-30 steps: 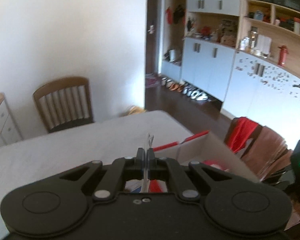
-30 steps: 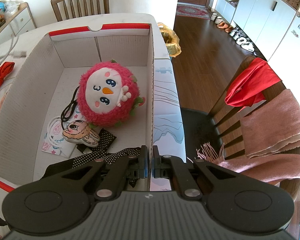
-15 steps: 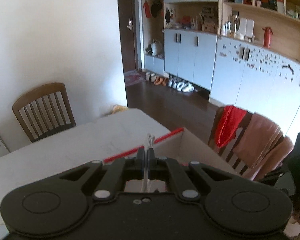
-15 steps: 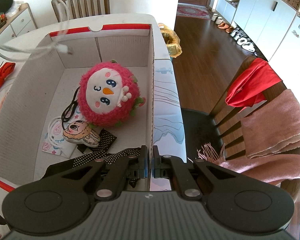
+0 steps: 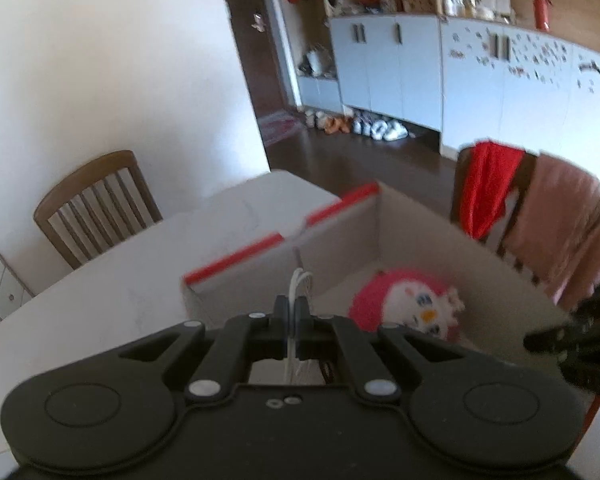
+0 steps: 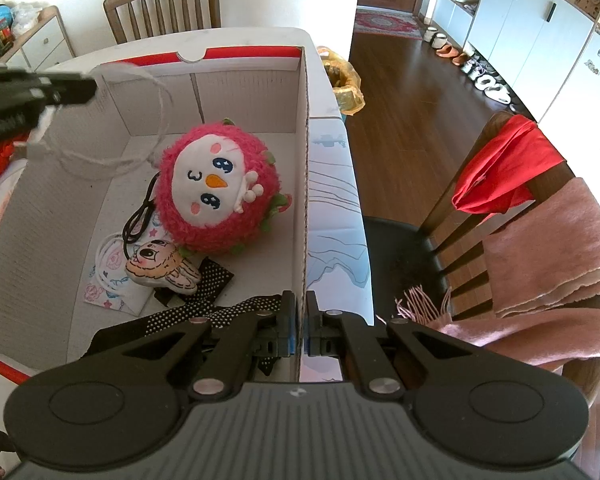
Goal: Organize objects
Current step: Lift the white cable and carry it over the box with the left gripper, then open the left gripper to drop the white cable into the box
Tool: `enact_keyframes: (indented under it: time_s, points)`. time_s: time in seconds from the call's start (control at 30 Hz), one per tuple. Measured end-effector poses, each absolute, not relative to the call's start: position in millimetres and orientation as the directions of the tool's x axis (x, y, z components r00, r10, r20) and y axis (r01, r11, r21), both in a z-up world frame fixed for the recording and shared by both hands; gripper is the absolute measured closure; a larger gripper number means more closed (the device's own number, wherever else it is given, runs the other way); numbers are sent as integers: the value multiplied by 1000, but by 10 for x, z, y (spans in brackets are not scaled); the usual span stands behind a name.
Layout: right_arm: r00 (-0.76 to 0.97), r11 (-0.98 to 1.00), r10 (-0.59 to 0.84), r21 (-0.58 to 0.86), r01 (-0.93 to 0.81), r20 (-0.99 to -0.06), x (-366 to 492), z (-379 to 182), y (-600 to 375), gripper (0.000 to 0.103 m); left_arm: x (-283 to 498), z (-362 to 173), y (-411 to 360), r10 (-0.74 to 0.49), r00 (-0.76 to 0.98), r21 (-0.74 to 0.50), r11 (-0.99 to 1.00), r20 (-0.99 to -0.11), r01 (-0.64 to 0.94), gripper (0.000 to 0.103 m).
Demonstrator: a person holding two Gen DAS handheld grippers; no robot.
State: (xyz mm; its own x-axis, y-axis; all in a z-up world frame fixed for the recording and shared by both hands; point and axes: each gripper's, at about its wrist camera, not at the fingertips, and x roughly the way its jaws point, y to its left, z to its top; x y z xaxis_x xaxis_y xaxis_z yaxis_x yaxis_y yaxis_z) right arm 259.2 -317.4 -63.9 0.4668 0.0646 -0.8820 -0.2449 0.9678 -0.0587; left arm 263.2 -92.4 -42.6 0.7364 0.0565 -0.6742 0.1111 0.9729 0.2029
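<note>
Pinching a white cable (image 6: 112, 152) between closed jaws, the left gripper (image 5: 291, 312) hangs it over the box (image 6: 305, 184). The right gripper (image 6: 300, 328) clamps the box wall. Risk: the springy loop catches the rim and spills outside when released.

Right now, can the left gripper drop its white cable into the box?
Probably yes. The left gripper, shut on the cable, hangs over the open box; only the pink plush sits below, off to one side.
</note>
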Motion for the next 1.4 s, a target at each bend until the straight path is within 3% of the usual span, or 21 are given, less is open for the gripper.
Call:
enact_keyframes:
  time_s: [0.5, 0.7, 0.83, 1.4]
  points:
    - [461, 969, 65, -55, -242, -885, 2600, -668, -3140, 99, 2615, -823, -1088, -88, 542, 34, 977, -836, 210, 101]
    - [461, 969, 65, -55, -242, -885, 2599, -674, -3140, 99, 2588, -885, -1089, -108, 499, 6, 975, -860, 221, 85]
    - [461, 969, 65, -55, -242, -885, 2598, -674, -3140, 99, 2552, -861, -1064, -118, 499, -10, 977, -858, 214, 70]
    - [461, 969, 65, -55, -241, -885, 2597, -676, -3140, 99, 2273, -431, -978, -138, 597, -22, 980, -790, 197, 56]
